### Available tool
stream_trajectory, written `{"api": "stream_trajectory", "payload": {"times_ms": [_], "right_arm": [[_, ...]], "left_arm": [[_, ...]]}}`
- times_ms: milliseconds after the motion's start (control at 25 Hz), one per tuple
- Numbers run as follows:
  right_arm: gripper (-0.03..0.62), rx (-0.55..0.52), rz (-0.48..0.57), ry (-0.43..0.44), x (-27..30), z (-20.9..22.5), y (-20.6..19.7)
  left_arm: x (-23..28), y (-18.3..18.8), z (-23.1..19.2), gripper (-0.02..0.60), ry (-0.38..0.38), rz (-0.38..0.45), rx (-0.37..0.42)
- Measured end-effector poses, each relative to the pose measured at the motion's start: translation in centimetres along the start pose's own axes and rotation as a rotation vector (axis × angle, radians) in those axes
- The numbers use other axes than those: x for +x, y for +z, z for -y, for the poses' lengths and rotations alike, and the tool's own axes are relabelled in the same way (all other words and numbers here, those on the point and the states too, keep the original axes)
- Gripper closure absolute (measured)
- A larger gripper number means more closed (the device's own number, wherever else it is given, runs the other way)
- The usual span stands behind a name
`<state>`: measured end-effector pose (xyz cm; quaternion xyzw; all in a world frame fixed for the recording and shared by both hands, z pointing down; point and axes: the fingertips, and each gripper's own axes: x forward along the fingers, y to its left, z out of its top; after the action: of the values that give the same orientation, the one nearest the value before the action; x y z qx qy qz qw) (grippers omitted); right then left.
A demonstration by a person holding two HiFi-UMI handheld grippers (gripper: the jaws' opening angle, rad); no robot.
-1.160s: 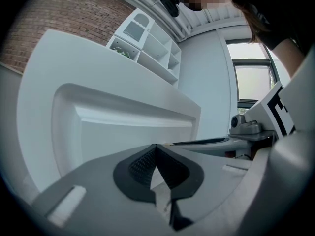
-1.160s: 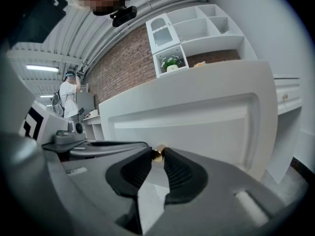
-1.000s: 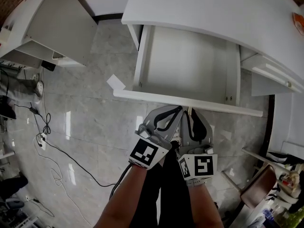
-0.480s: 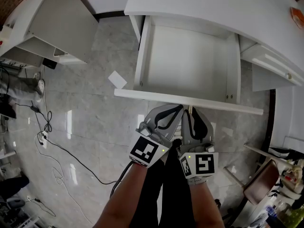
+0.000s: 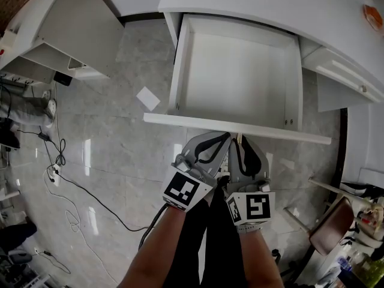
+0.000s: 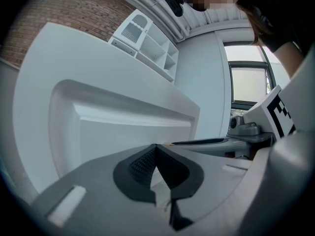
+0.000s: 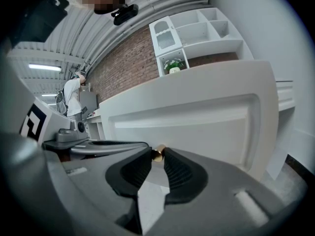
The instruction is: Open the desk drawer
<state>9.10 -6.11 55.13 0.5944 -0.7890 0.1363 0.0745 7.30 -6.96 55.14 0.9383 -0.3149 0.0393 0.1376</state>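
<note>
Two forearms (image 5: 157, 245) are seen nearest, each ending in a gripper that carries a marker cube, and the two grippers are held close side by side. The jaws of the left gripper (image 5: 227, 138) are brought together at their tips, with nothing held between them. The jaws of the right gripper (image 5: 240, 140) are clamped on a small brass knob (image 7: 158, 154). This knob is fixed to the drawer front (image 7: 197, 122), which is met directly ahead of both pairs of jaws. Beyond the jaws, the drawer (image 5: 180, 71) is seen standing well out from under the white table (image 5: 270, 5). Beneath the jaws a grey marble floor (image 5: 120, 155) is spread, and a black cable (image 5: 78, 192) is laid across it well to the left of the jaws.
</note>
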Motion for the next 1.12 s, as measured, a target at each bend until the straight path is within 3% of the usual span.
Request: {"api": "stream_trajectory", "payload": {"times_ms": [600,800,840,1000,1120], "right_arm": [[0.519,-0.017,0.015,-0.019,-1.0,-0.9,-0.4],[0.513,0.048,-0.015,0.006,-2.1,-0.9,-1.2],[0.497,0.054,-0.015,0.022,-2.3,-0.9,-0.9],[0.502,0.034,0.042,0.093,-3.2,-0.6,1.9],[0.574,0.012,0.062,0.117,-4.2,-0.7,3.7]], "left_arm": [[-1.2,-0.5,0.5,0.598,-0.005,0.021,0.013],[-1.9,-1.7,1.5,0.588,-0.025,-0.012,-0.188],[-2.2,-1.7,1.6,0.586,-0.027,-0.019,-0.200],[-2.8,-0.4,1.7,0.586,-0.030,-0.026,-0.130],[-3.6,1.4,1.8,0.586,-0.020,-0.006,-0.104]]}}
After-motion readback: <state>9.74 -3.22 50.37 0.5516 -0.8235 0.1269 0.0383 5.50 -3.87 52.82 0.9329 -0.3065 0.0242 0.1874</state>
